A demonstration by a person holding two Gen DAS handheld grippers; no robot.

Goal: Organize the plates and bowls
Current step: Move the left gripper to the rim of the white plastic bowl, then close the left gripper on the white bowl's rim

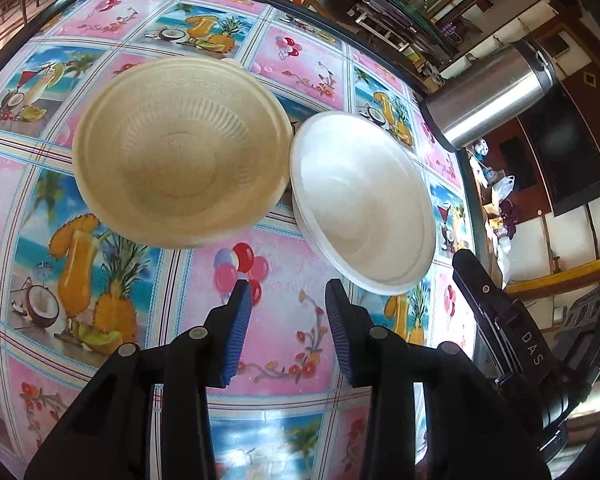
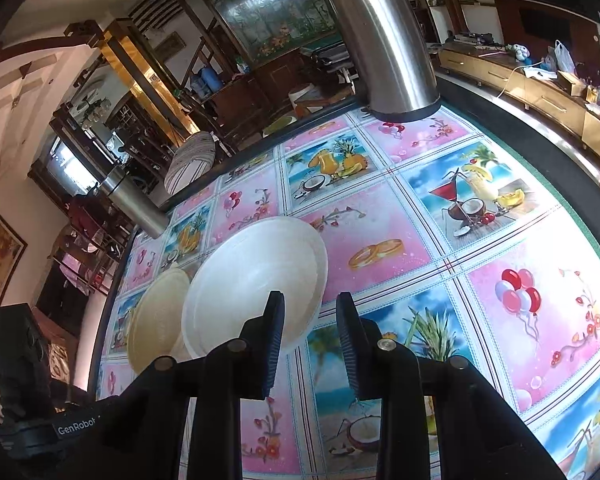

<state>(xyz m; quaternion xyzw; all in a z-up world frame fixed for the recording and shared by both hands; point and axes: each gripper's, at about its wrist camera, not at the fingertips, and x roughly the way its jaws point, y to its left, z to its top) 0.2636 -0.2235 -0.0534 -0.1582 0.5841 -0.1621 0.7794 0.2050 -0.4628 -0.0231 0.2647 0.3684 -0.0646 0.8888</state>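
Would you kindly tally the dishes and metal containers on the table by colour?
Cream bowl: 1
White bowl: 1
Steel flask and steel cup: 2
Total: 4 things on the patterned table

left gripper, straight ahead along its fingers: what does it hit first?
Probably the patterned tablecloth, on the pink balloon panel. The left gripper is open and empty, pointing into the gap between the cream bowl and the white bowl. Depth is unclear; the white bowl's rim lies close.
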